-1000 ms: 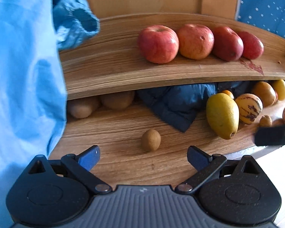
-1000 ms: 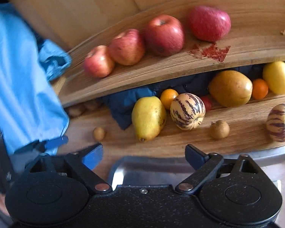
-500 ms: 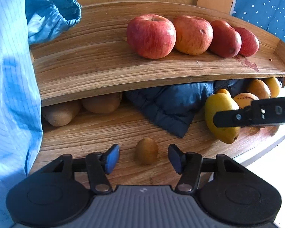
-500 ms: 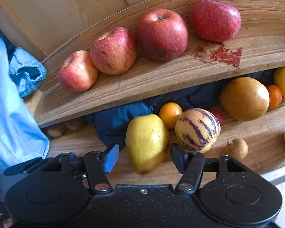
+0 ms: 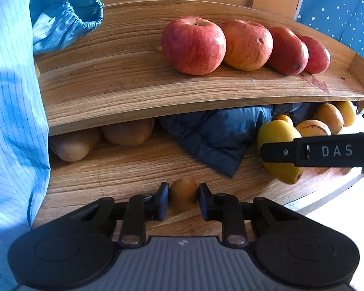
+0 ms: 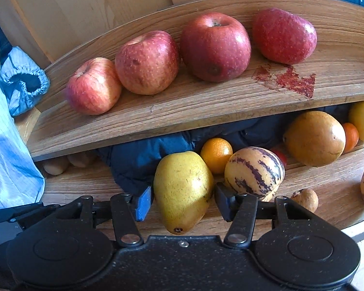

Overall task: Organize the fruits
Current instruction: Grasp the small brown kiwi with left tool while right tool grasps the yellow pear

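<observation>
Fruit in hand: my left gripper (image 5: 183,197) pinches a small brown fruit (image 5: 183,190) on the lower shelf (image 5: 133,169), in front of the dark blue cloth (image 5: 216,131). My right gripper (image 6: 183,200) presses both pads against a yellow pear (image 6: 182,189) beside that cloth. Four apples (image 6: 214,46) line the upper shelf (image 6: 206,104). To lift well, I judge: hold light pressure, raise straight, clear the striped melon (image 6: 254,172) touching the right pad.
</observation>
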Demonstrator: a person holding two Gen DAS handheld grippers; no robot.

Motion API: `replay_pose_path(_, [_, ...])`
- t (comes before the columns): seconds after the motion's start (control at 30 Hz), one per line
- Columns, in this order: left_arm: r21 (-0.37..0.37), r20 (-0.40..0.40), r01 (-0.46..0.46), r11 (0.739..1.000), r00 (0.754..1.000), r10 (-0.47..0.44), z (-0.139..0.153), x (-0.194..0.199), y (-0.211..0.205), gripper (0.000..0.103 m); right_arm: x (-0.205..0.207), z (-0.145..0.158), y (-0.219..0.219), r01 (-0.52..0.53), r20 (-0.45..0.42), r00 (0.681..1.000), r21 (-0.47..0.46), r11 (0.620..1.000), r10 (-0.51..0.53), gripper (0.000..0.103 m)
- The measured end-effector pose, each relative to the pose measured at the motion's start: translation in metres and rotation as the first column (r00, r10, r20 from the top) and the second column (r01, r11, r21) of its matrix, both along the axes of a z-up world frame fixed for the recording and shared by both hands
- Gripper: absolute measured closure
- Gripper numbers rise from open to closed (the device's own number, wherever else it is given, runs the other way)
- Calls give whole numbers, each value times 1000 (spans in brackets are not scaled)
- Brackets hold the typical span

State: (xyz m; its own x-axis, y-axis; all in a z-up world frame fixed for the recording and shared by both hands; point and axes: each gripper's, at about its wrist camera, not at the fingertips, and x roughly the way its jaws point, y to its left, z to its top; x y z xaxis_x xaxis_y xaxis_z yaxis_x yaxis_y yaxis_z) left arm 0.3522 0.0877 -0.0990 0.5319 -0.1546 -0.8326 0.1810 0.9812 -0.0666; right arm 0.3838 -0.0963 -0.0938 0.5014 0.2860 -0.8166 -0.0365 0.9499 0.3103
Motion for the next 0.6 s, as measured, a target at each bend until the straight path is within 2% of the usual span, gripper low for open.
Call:
replay_pose_path(0.13, [-16,-12,-9,1000,1000,9,4,-7,1,75,-11,1,-2,-10,9,1000,34,999,10,47])
replay_pose_path(0.37, [-15,11,4,1000,1000,-4,19,-21,-10,75,-38,21,-14,-45,82,996,84,995,38,47])
replay_pose_path(0.6, [-40,33,61,997,998,-60,30,-33,-44,75,-74,43,-55,-8,148,989,51,999,0,47])
